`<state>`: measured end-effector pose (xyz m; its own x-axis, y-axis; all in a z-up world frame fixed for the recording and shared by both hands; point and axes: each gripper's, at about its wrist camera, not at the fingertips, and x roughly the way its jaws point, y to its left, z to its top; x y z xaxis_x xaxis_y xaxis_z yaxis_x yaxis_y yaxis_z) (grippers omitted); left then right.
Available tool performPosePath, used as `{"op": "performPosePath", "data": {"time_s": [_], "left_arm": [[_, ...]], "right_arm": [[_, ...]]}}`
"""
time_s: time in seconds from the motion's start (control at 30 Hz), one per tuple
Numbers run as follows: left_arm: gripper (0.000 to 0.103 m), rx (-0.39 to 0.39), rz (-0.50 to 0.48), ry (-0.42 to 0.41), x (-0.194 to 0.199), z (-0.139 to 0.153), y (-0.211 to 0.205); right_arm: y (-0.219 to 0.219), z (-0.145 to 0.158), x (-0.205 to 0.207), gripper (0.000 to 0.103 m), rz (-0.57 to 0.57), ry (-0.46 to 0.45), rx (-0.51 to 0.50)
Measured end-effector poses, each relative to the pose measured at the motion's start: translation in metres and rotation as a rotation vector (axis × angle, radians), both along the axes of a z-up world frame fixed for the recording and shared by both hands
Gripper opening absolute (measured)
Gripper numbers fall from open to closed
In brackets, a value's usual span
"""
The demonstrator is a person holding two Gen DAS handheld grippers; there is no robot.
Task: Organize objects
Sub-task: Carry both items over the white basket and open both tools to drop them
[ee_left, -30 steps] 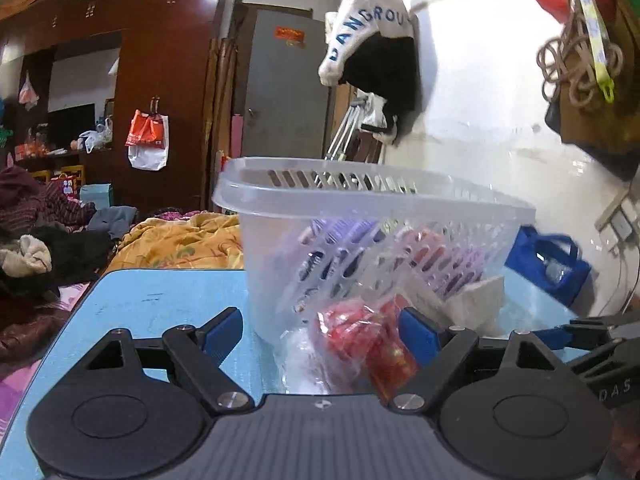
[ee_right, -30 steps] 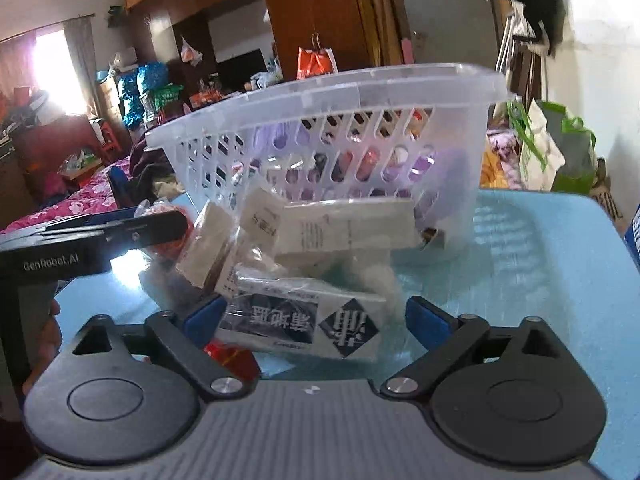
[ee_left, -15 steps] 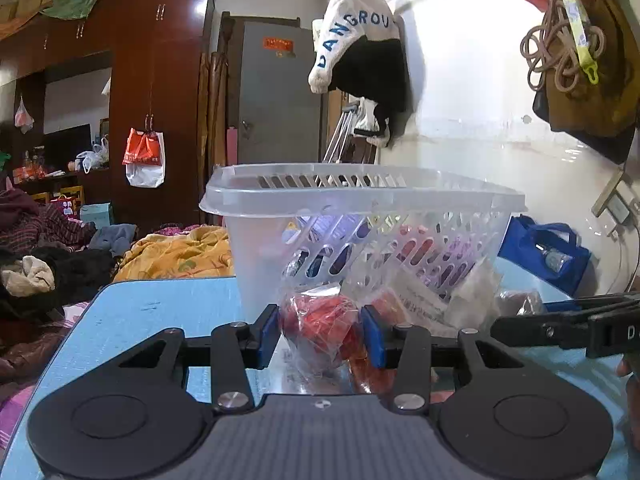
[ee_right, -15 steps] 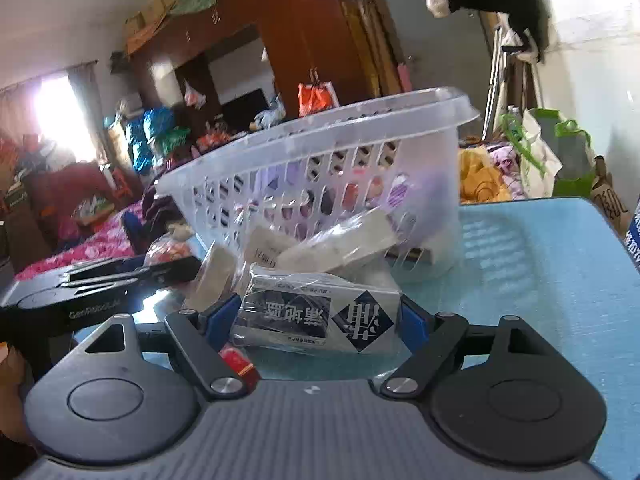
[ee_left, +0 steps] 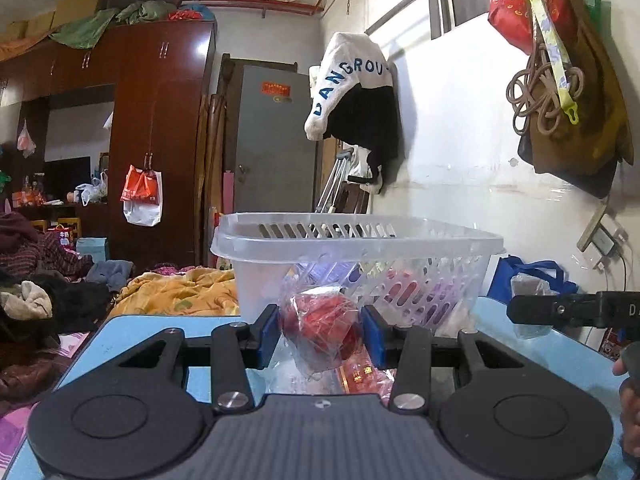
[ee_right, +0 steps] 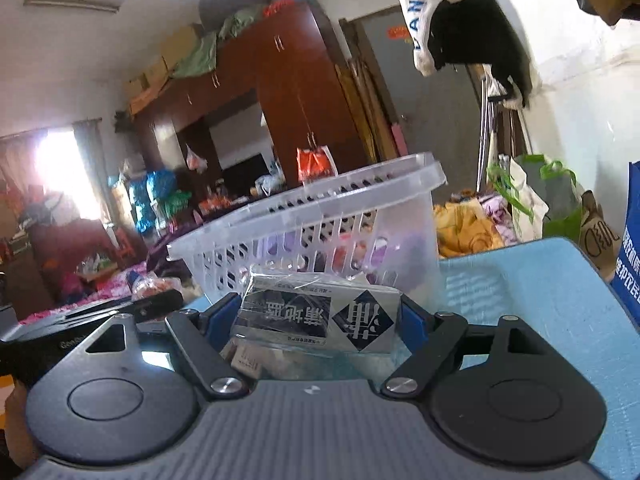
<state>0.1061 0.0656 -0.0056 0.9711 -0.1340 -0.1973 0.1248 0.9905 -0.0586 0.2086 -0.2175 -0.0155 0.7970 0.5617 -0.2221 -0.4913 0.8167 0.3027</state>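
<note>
A clear slotted plastic basket (ee_left: pixel 360 240) stands on the blue table (ee_left: pixel 120 332), with coloured packets showing through its walls. In front of it, my left gripper (ee_left: pixel 321 334) is shut on a red snack in a clear bag (ee_left: pixel 316 316), its blue pads pressing both sides. In the right wrist view, the basket (ee_right: pixel 320 196) sits just behind my right gripper (ee_right: pixel 318 318). That gripper is shut on a black-and-white box wrapped in plastic (ee_right: pixel 312 314), held clear of the table (ee_right: pixel 520 280). The right gripper's fingers (ee_left: pixel 560 312) reach in from the right edge of the left wrist view.
Loose packets, one of them red (ee_left: pixel 360 376), lie on the table under the left gripper. A bed with a yellow blanket (ee_left: pixel 180 292) and piled clothes lies beyond the table's left side. A blue bag (ee_left: pixel 532 276) and the white wall are on the right.
The left jaws closed on the red bagged snack. The right jaws narrowed onto the black-and-white box and raised it from the pile. Both views tilted upward.
</note>
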Motion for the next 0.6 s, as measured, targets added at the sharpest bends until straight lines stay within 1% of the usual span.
{"op": "performPosePath", "data": {"time_s": [0.27, 0.6], "left_arm": [[0.048, 0.014, 0.003, 0.002, -0.0005, -0.0025, -0.0022], [0.048, 0.014, 0.001, 0.001, -0.0022, -0.0042, 0.0000]], "right_arm": [[0.0028, -0.0009, 0.0032, 0.083, 0.001, 0.004, 0.004], [0.0023, -0.0026, -0.0011, 0.083, -0.010, -0.019, -0.002]]}}
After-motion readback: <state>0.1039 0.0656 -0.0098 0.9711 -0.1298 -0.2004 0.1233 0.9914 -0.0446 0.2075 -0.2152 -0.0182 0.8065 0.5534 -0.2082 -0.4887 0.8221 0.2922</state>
